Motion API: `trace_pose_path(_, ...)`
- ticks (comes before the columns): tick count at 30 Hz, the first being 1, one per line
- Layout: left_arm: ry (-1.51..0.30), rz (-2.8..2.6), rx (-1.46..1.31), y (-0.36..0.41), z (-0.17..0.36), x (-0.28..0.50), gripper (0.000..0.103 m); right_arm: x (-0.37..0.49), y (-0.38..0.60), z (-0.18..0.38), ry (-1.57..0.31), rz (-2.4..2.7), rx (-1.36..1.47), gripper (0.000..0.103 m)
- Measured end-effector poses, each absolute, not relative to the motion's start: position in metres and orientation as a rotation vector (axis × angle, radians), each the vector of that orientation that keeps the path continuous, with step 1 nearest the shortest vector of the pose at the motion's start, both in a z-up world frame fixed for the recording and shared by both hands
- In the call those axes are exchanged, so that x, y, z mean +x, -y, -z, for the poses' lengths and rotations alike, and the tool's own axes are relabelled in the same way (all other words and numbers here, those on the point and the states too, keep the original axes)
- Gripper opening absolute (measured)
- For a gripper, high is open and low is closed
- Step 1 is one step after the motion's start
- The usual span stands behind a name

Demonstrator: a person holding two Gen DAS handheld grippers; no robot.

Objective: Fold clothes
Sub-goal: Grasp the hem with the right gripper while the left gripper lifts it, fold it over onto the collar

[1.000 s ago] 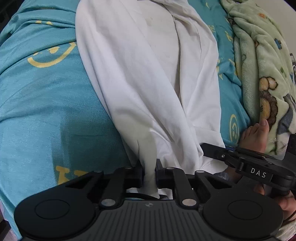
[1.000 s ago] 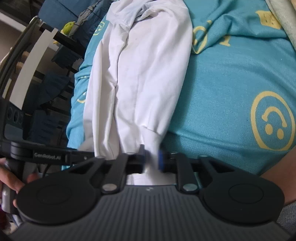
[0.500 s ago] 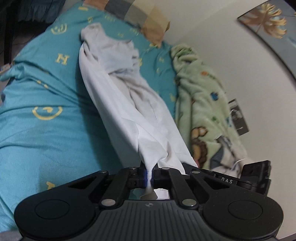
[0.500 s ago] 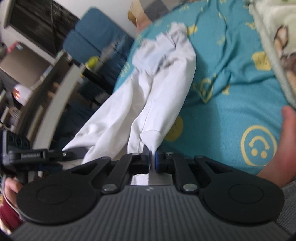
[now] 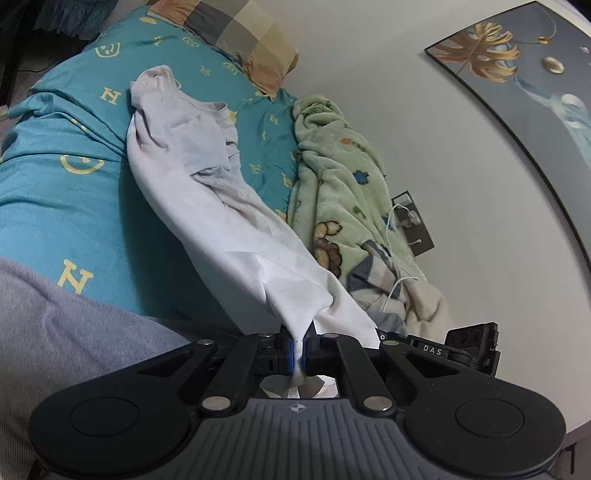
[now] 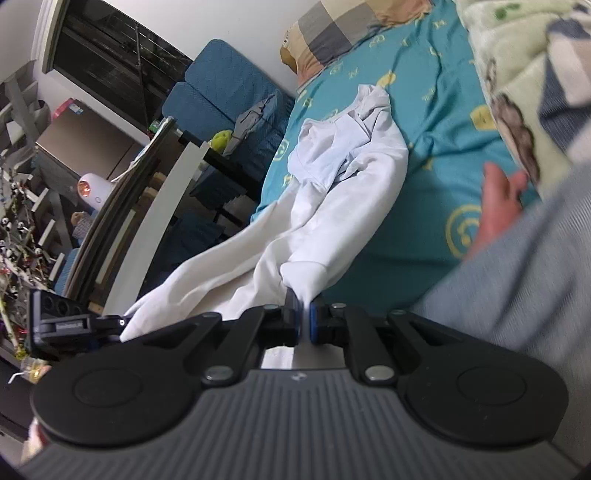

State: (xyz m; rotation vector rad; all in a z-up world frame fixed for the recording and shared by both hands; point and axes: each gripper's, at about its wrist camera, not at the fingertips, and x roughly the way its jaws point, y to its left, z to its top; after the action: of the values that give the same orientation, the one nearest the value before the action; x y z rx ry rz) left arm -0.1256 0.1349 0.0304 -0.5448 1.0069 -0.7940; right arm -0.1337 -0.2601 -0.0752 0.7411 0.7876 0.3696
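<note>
The white garment [image 5: 207,206] stretched in a long sagging band across the teal bedsheet [image 5: 55,206], its far end bunched on the sheet near the checked pillow [image 5: 243,33], its near end lifted clear of the bed. The left gripper [image 5: 298,349] had its jaws pinched tight on one gathered corner of the cloth, a tuft of white poking out behind the blue pads. The right gripper [image 6: 303,325] was likewise clamped on the garment [image 6: 332,206], its jaws closed on a folded hem edge just beside the other held corner. From the right wrist view the left gripper [image 6: 110,322] could be seen off to the side with white cloth draped at its tip. A green cartoon-print blanket [image 5: 343,192] lay rumpled along the wall side of the bed, a white cable [image 5: 391,236] trailing over it. A bare foot [image 6: 498,206] rested on the sheet [image 6: 436,122], beside grey trouser fabric [image 6: 517,280].
</note>
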Motion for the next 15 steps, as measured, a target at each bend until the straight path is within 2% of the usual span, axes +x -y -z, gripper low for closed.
trace_pose_path(7, -0.848, 0.776, -0.563, -0.130, -0.058, -0.073, 0.004, -0.084, 0.263, 0.047, -0.681, -0.373, 0.762, 0.009)
trace_pose_path(11, -0.736, 0.727, -0.568, -0.114, -0.076, -0.003, 0.004, -0.014, 0.265, 0.035, -0.621, -0.342, 0.742, 0.009)
trace_pose_path(15, -0.678, 0.673, -0.539, -0.085, -0.072, 0.082, 0.004, 0.062, 0.268, 0.042, -0.603, -0.279, 0.719, 0.009)
